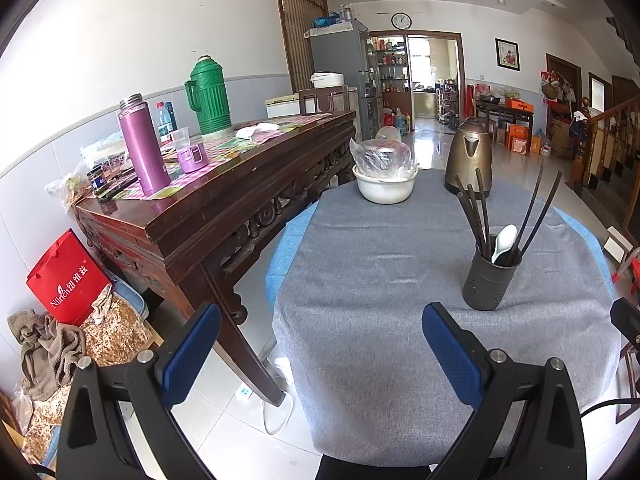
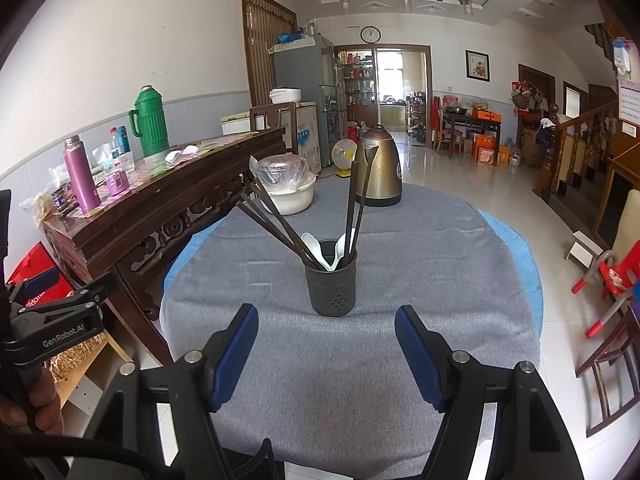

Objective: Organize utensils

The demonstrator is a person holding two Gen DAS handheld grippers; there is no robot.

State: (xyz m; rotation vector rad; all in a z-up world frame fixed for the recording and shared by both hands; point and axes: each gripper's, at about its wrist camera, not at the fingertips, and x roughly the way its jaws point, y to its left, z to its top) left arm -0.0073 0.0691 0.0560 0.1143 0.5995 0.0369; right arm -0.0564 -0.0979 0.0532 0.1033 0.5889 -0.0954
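A dark grey utensil holder [image 1: 489,280] [image 2: 330,289] stands upright on the grey tablecloth [image 1: 380,280] [image 2: 360,360]. Several dark chopsticks [image 1: 478,216] [image 2: 276,216] and white spoons [image 1: 504,242] [image 2: 318,250] stand in it. My left gripper [image 1: 320,344] is open and empty, low at the table's near left edge, with the holder ahead to its right. My right gripper [image 2: 326,348] is open and empty, just short of the holder. The left gripper's body [image 2: 52,320] shows at the left of the right wrist view.
A white bowl with a plastic-wrapped pot [image 1: 384,176] [image 2: 286,190] and a brass kettle [image 1: 470,160] [image 2: 380,168] stand at the table's far side. A dark wooden sideboard [image 1: 224,208] [image 2: 132,220] with flasks stands left. A red chair [image 2: 612,276] is on the right.
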